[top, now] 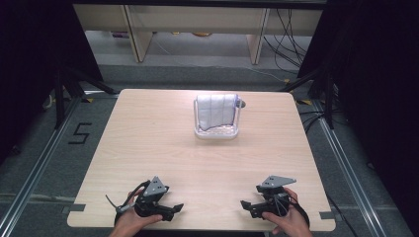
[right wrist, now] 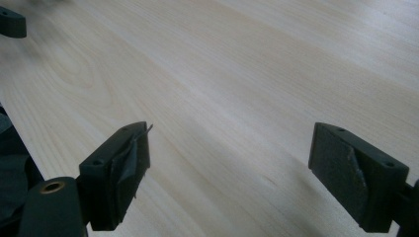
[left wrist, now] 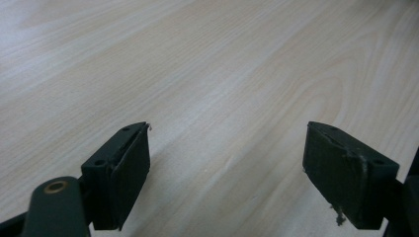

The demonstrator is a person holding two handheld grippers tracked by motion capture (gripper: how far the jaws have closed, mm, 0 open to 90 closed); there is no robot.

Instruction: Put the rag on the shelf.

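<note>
Grippers sit low at the near edge of the table (top: pixel 148 143), one at each side. On the left, the left gripper (top: pixel 174 209) has its jaws spread wide over bare wood, holding nothing. Dead ahead and well apart, at the far middle, a cloth (top: pixel 215 111) hangs draped over a small white rack (top: pixel 216 132). Over on the right, the right gripper (top: pixel 247 206) is wide open too, empty, and looks a touch nearer.

A light wooden table (top: pixel 148 148) stands on grey floor (top: pixel 44 163), with black curtains (top: pixel 29 49) flanking pale shelving (top: pixel 197 19).
</note>
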